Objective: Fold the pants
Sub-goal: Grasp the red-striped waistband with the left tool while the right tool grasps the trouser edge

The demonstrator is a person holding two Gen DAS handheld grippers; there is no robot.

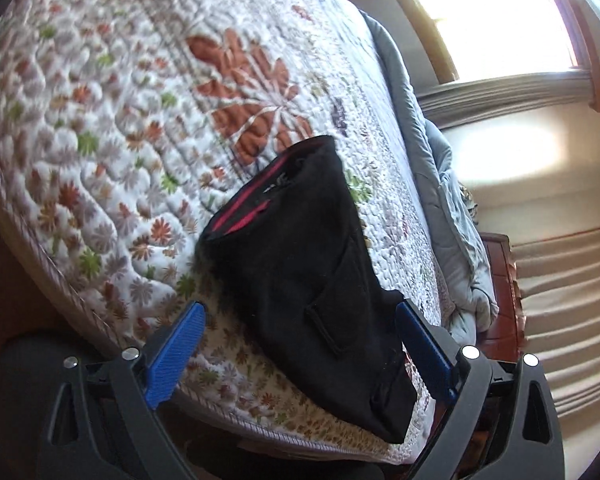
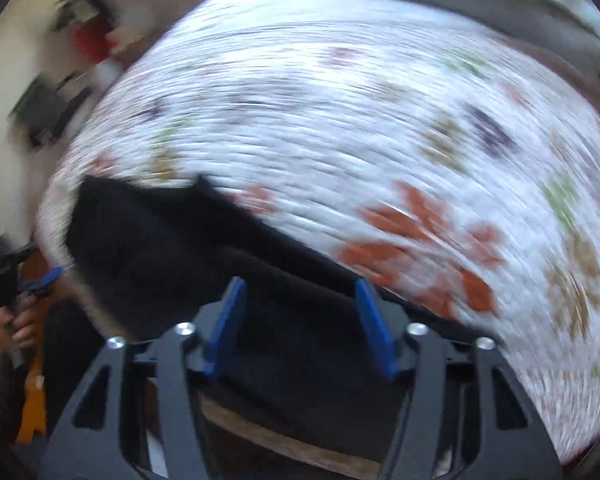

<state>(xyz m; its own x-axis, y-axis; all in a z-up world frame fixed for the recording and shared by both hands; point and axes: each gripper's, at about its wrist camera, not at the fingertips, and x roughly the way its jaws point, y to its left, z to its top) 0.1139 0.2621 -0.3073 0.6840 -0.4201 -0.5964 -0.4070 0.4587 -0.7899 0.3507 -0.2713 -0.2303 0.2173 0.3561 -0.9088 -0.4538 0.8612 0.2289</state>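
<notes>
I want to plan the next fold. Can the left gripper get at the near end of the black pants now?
Probably yes. The left gripper is open, its blue fingers on either side of the pants, which lie on the quilt. Nothing lies between.

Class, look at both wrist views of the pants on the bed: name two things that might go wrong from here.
1. The black pants lie near the quilt's edge, so a pull might drag them off.
2. The right wrist view is motion-blurred; the open right gripper may close on the wrong layer. The left gripper is open too, holding nothing.
</notes>
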